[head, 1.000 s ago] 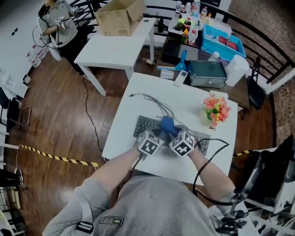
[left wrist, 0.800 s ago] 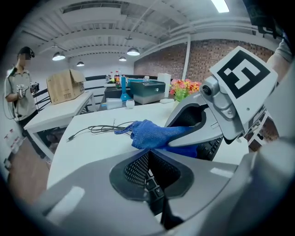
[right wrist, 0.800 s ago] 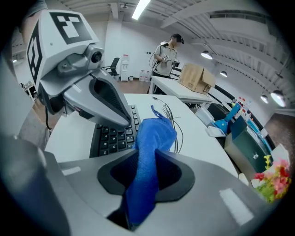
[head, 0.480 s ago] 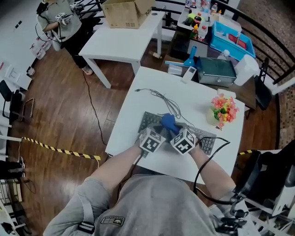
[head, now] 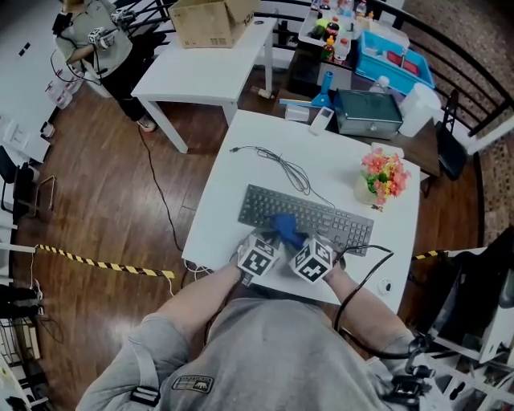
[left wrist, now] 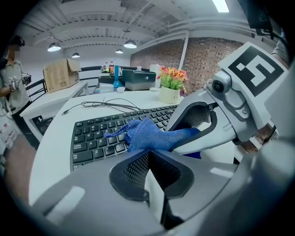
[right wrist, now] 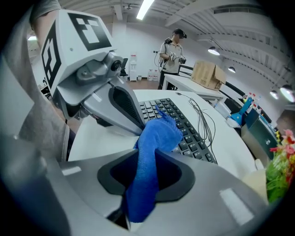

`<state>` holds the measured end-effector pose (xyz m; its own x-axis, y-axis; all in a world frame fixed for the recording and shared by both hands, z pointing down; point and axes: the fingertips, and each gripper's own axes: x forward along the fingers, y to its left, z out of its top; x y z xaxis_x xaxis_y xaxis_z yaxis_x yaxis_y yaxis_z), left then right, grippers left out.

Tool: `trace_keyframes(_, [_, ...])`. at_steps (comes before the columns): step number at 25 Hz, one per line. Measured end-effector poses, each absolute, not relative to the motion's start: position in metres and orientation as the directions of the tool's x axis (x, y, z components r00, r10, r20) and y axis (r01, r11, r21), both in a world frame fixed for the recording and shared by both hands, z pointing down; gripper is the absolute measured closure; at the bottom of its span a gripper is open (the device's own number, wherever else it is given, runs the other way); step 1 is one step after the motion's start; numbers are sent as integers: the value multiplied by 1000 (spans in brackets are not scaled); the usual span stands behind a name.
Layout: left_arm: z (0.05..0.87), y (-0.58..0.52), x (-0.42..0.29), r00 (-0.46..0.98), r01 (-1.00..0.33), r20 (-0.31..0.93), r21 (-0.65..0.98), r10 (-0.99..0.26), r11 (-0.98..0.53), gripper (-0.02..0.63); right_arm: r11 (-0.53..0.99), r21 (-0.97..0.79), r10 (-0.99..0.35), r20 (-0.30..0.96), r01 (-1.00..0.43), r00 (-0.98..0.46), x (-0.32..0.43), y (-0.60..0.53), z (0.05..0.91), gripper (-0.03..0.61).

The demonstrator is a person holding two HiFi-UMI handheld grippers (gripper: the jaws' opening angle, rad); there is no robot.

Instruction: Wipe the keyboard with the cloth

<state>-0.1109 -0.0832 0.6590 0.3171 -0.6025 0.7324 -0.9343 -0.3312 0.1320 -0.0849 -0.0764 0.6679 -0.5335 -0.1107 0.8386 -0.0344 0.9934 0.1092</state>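
While clamped in R tool (right wrist: 145, 161), cloth (right wrist: 156, 132) rests on keyboard (right wrist: 186, 128)

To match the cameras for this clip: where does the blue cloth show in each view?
Head view: blue cloth on the keyboard's near edge, left of its middle.
Left gripper view: cloth at centre, lying on the keyboard.
Right gripper view: cloth at centre, clamped in the right tongs, reaching the keyboard.
Shared landmark: the black keyboard, in all three.

Flower pot (head: 383, 172), cardboard box (head: 210, 20), blue crate (head: 393, 69)
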Motion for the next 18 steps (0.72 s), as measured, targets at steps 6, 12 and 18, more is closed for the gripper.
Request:
trace_keyframes(6, [654, -90, -119, 305, -942, 718, 129, -626, -310, 620, 992, 123, -119, 835, -29, -537, -93, -87, 663, 469])
trace_keyframes(12, [640, -120, -150, 266, -955, 700, 99, -663, -278, 620, 988, 152, -145, 821, -34, -552, -121, -125, 652, 469])
trace_keyframes(18, [629, -149, -193, 206, -975, 686, 86, -698, -204, 620, 985, 169, -161, 818, -36, -552, -155, -167, 644, 469])
